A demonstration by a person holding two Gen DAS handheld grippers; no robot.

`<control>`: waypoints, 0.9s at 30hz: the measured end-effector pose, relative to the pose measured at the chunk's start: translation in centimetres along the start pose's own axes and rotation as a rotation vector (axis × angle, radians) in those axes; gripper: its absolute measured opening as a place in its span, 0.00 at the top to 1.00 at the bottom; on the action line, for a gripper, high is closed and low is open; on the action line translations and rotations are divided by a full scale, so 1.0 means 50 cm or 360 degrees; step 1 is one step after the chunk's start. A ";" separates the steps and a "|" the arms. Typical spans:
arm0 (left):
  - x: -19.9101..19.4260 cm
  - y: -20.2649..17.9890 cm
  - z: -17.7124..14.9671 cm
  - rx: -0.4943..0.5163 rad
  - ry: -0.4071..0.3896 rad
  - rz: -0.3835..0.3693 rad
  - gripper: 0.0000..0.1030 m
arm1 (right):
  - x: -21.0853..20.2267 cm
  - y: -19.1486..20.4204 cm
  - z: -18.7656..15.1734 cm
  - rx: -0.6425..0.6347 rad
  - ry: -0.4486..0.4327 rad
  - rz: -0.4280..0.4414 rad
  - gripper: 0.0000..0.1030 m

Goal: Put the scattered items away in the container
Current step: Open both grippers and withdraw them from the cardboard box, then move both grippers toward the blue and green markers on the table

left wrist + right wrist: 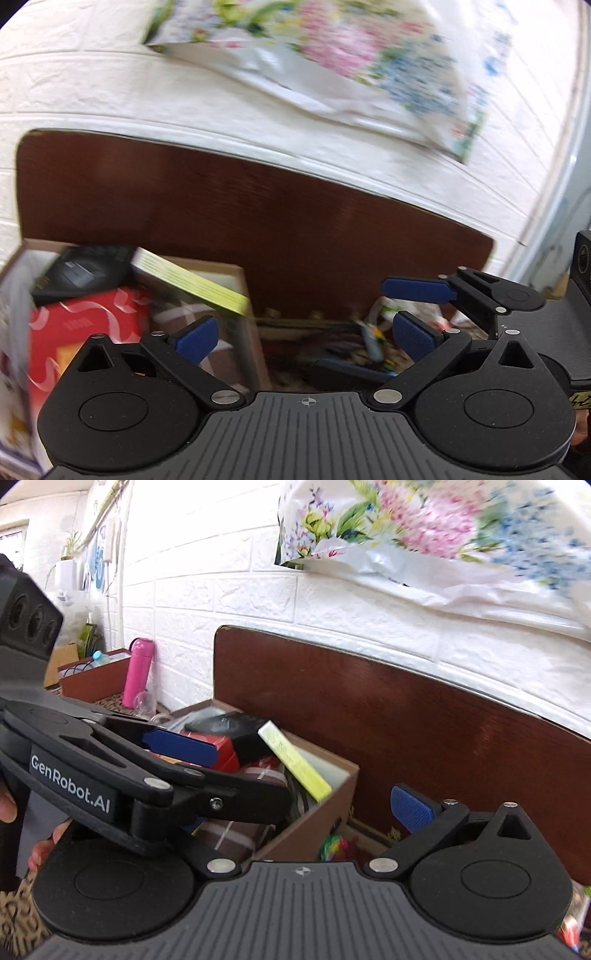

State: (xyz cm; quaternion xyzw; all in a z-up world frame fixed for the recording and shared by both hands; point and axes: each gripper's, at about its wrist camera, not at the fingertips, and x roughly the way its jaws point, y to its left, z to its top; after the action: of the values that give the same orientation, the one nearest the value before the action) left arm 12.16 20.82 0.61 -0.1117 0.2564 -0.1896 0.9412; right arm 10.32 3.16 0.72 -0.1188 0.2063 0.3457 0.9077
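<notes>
Both claws stand wide open and hold nothing: the left gripper (301,334) sits just right of the brown cardboard box (251,332), the right gripper (295,805) further right. A flat yellow-green packet (295,762) leans on the box's near-right corner, long axis slanting down-right. 1 cluster of small loose items (365,347) lies low between the left pads, nearer that hand.

the left claw (207,753) hides the right claw's left finger, and the floral bag (332,62) is blurred.

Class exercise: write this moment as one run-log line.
left gripper: open, empty | right gripper: open, empty | box: full
</notes>
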 end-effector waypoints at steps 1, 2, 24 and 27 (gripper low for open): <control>-0.001 -0.019 -0.010 0.0010 -0.0002 -0.0024 0.00 | -0.023 -0.001 -0.008 -0.0013 0.0003 -0.0011 0.00; -0.002 -0.039 -0.020 0.0018 -0.0004 -0.0048 0.00 | -0.042 -0.002 -0.017 -0.0028 0.0006 -0.0022 0.00; 0.114 -0.279 -0.222 -0.0005 0.0230 -0.0349 0.00 | -0.269 -0.165 -0.317 0.0291 0.0164 -0.0429 0.01; 0.151 -0.286 -0.202 0.0056 0.0244 -0.0333 0.00 | -0.253 -0.187 -0.314 0.0307 0.0151 -0.0437 0.01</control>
State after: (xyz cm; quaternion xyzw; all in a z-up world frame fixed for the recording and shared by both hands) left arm 8.61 3.66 -6.83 -0.1066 0.3113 -0.2992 0.8957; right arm 3.49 -16.63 -6.72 -0.0744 0.2631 0.1911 0.9427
